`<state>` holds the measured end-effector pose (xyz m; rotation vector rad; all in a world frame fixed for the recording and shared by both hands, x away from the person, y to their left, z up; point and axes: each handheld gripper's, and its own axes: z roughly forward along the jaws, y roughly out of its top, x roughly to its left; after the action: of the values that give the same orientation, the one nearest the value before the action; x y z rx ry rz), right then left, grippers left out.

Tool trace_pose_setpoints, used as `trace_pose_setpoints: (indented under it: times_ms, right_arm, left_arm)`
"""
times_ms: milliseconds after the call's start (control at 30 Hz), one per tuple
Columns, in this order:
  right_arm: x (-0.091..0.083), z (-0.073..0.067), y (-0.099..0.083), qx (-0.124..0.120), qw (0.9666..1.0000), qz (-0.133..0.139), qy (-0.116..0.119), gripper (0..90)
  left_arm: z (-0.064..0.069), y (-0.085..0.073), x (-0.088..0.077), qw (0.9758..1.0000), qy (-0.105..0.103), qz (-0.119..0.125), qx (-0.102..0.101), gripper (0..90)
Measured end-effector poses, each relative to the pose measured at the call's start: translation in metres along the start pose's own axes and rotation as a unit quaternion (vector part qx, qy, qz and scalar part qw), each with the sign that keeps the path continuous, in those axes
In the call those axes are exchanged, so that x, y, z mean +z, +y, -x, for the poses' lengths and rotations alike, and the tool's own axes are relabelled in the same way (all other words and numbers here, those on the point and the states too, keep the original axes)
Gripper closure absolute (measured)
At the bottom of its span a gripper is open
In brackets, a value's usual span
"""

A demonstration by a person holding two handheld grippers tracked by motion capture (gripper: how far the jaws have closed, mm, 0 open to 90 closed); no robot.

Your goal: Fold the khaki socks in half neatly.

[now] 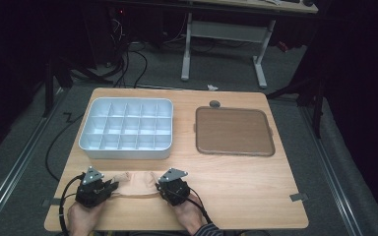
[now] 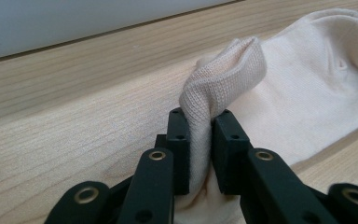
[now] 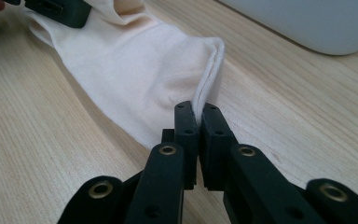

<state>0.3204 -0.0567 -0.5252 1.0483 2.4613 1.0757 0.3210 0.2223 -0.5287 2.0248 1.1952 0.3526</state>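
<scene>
In the high view, the left tongs (image 1: 112, 187) and right tongs (image 1: 158, 187) rest low on the bench (image 1: 236, 182), with a pale sock (image 1: 134, 185) stretched flat between them. Beyond the left tongs sits a white divided tray (image 1: 127, 129); beyond the right tongs lies a brown mat (image 1: 234, 131).

In the left gripper view, the left tongs (image 2: 200, 140) are clamped on a bunched fold of the sock (image 2: 298, 93), the rest spreading away to their right.

In the right gripper view, the right tongs (image 3: 198, 135) pinch the sock (image 3: 135, 74) by its hemmed edge, the cloth running off to their left.
</scene>
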Motion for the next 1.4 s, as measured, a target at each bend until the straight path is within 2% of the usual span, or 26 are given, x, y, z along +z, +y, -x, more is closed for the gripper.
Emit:
trace_pose_setpoints:
  times_ms: [133, 367, 667, 800, 1033, 1167, 1400]
  right_arm:
    - [-0.004, 0.0, 0.0, -0.001, 1.0, 0.008, -0.001, 87.1]
    - [-0.013, 0.003, -0.001, 0.003, 0.9999, 0.016, -0.005, 87.1]
    - [-0.027, 0.01, -0.005, 0.003, 0.9996, 0.023, -0.015, 87.1]
    - [-0.034, 0.013, -0.008, 0.001, 0.9995, 0.022, -0.022, 87.1]
    - [-0.049, 0.023, -0.017, 0.011, 0.9988, 0.028, -0.038, 87.1]
    - [-0.057, 0.03, -0.022, 0.015, 0.9984, 0.034, -0.043, 87.1]
    - [-0.069, 0.04, -0.033, 0.026, 0.9974, 0.037, -0.055, 87.1]
  left_arm:
    - [0.001, 0.001, -0.002, 0.9999, -0.008, 0.008, -0.004, 79.4]
    - [0.009, 0.007, -0.004, 0.9997, -0.015, 0.02, 0.004, 79.5]
    - [0.02, 0.013, 0.0, 0.9994, -0.026, 0.022, 0.01, 79.6]
    - [0.03, 0.019, 0.005, 0.9989, -0.034, 0.024, 0.02, 79.7]
    - [0.044, 0.027, 0.014, 0.9978, -0.05, 0.028, 0.033, 79.7]
    - [0.056, 0.03, 0.019, 0.9968, -0.053, 0.028, 0.053, 79.7]
    - [0.068, 0.038, 0.029, 0.9956, -0.067, 0.025, 0.061, 79.7]
